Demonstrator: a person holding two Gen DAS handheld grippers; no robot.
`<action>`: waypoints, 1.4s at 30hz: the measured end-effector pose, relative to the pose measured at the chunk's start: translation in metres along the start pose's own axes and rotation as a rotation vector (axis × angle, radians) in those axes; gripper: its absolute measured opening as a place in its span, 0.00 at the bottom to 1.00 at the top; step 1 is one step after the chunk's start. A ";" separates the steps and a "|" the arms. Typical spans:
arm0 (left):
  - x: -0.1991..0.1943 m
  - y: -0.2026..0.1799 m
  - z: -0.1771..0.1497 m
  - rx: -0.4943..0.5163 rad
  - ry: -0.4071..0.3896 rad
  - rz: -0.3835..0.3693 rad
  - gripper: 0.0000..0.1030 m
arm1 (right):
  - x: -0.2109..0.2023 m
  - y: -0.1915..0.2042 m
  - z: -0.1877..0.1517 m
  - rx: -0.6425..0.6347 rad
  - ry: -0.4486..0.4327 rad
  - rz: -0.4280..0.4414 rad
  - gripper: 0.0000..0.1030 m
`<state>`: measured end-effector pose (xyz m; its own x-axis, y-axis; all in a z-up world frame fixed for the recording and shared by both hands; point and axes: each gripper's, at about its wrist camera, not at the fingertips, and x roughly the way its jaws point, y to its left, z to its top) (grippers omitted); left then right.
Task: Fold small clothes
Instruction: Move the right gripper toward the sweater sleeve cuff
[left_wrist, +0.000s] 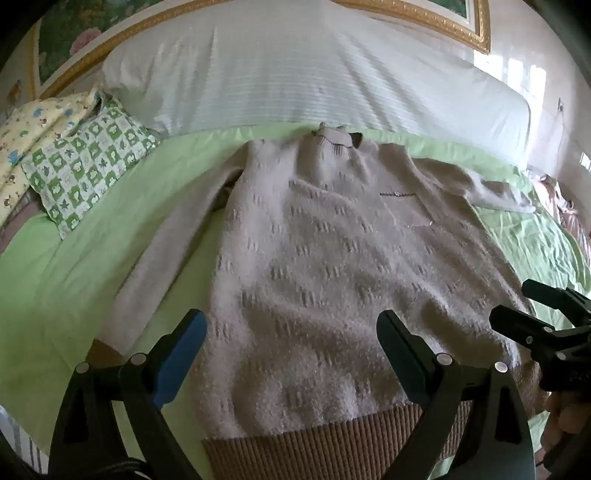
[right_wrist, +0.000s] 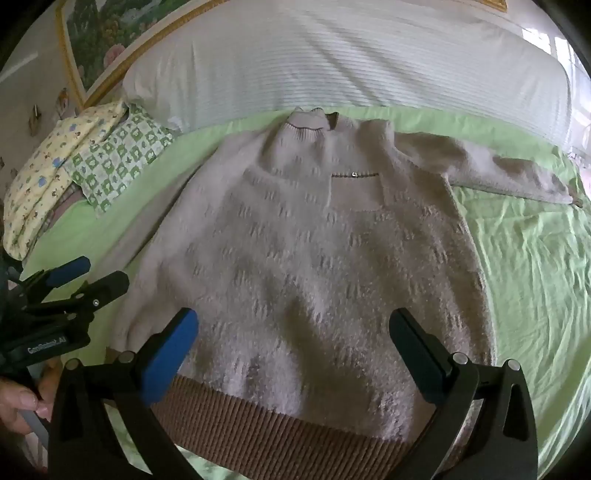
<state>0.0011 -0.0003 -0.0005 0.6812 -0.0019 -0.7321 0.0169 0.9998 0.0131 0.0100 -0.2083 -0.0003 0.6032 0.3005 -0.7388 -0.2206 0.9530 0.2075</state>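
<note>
A fuzzy pale-pink sweater (left_wrist: 317, 258) (right_wrist: 303, 254) lies flat, front up, on a light green sheet (left_wrist: 74, 273) (right_wrist: 532, 266), collar toward the far white bedding. Its brown ribbed hem (left_wrist: 321, 443) (right_wrist: 280, 424) lies nearest me. One sleeve runs down the left side (left_wrist: 170, 254); the other stretches out to the right (right_wrist: 506, 173). My left gripper (left_wrist: 291, 328) hovers open above the hem's left part, nothing between its fingers. My right gripper (right_wrist: 293, 325) stands open over the hem's right part, also holding nothing. Each gripper shows at the edge of the other's view (left_wrist: 524, 306) (right_wrist: 96, 277).
White striped bedding (left_wrist: 310, 70) (right_wrist: 351, 55) lies beyond the collar. A green-checked pillow (left_wrist: 85, 170) (right_wrist: 118, 162) and a yellow patterned one (left_wrist: 33, 129) (right_wrist: 48, 173) sit at the far left. A gold picture frame (left_wrist: 424, 18) hangs behind. A person's hand (right_wrist: 18, 402) grips a handle.
</note>
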 end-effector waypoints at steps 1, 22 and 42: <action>0.001 0.000 0.001 0.000 0.002 0.002 0.91 | 0.001 0.000 -0.001 0.000 0.002 -0.001 1.00; 0.012 0.004 0.001 -0.010 0.024 0.007 0.91 | 0.006 -0.005 0.004 -0.008 0.027 -0.002 1.00; 0.044 -0.010 0.029 -0.032 0.040 -0.023 0.91 | 0.003 -0.070 0.020 0.196 -0.007 0.009 1.00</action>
<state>0.0520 -0.0108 -0.0131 0.6510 -0.0242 -0.7587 0.0084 0.9997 -0.0248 0.0428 -0.2735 -0.0039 0.6076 0.3083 -0.7319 -0.0725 0.9393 0.3355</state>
